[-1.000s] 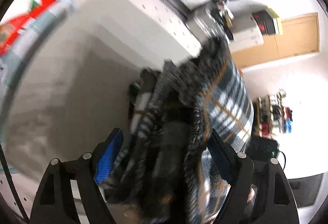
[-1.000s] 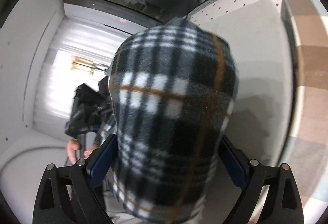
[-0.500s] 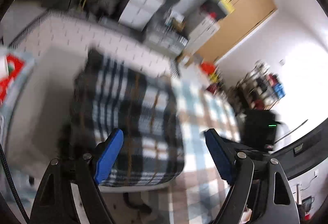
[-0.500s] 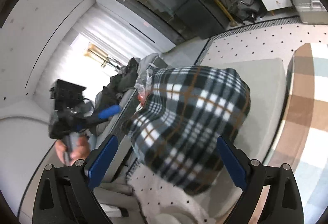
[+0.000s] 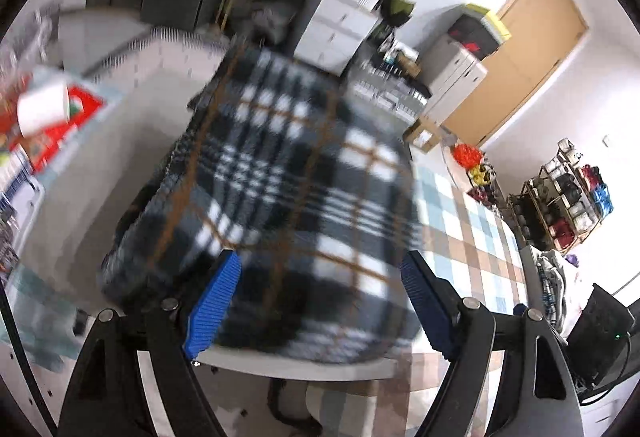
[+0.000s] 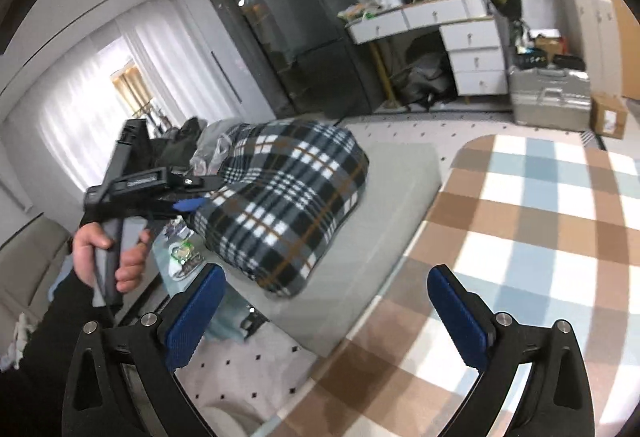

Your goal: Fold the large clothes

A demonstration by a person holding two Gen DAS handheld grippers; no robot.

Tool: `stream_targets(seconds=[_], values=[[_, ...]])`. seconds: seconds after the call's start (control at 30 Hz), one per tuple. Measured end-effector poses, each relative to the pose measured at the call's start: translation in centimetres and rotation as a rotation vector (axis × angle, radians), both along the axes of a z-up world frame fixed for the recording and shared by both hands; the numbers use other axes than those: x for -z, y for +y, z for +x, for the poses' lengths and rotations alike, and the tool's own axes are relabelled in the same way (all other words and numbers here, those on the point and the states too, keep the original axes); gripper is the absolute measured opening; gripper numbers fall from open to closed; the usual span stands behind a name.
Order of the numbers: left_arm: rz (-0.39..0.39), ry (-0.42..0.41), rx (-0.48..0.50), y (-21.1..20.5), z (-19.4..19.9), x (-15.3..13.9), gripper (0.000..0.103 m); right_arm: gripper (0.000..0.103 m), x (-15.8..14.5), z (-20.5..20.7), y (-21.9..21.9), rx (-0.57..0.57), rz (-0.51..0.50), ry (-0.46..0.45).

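A black, white and brown plaid fleece garment (image 6: pixel 288 197) lies folded in a bundle on a grey table (image 6: pixel 380 221). It also shows in the left wrist view (image 5: pixel 280 197), blurred. My left gripper (image 5: pixel 320 301) is open and empty just above the garment's near edge. In the right wrist view the left gripper (image 6: pixel 188 205) hovers at the garment's left side, held by a hand. My right gripper (image 6: pixel 326 313) is open and empty, pulled back from the garment above the table's near corner.
A checked brown, blue and white rug (image 6: pixel 540 237) covers the floor to the right. A white dotted rug (image 6: pixel 256 369) lies below the table. A white desk (image 6: pixel 440 33), a dark fridge (image 6: pixel 312 21) and a metal case (image 6: pixel 552 97) stand behind. A white cup (image 5: pixel 44 109) sits at left.
Both grippers let go of the plaid garment and drew back. The garment dropped onto the grey table as a folded bundle.
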State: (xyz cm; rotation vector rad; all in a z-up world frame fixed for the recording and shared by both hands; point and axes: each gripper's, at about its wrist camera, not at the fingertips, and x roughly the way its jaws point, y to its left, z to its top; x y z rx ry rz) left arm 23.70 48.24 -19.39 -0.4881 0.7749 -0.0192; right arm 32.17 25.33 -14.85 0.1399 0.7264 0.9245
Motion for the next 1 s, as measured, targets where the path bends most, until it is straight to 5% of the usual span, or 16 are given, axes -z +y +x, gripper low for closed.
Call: stream_targets(seconds=[0.27,0.53,0.8,0.93,1.0], values=[[0.125,-0.118,-0.054,-4.9,-1.3,0.1,0.079,0.103,-0.9,-5.0,-7.0,0.075,0.086,-0.103],[0.423,-0.176,-0.253,-11.7,-7.0,-1.9,0.08,0.103,-3.7,-9.9,-11.0,0.136,0.149,-0.135],[0.525,-0.209,-0.373,-11.1,-12.0,-2.2,0.083,0.103,-8.1,-17.4,-11.5,0.107,0.122,-0.311],[0.54,-0.279,-0.419,-10.3,-14.2,-2.9,0.084,0.103,-9.0,-20.8,-11.2,0.113,0.133,-0.388],[0.61,-0.333,-0.466,-10.3,-15.3,-3.1,0.084,0.103,-9.2,-22.1,-10.9,0.104,0.136,-0.431]])
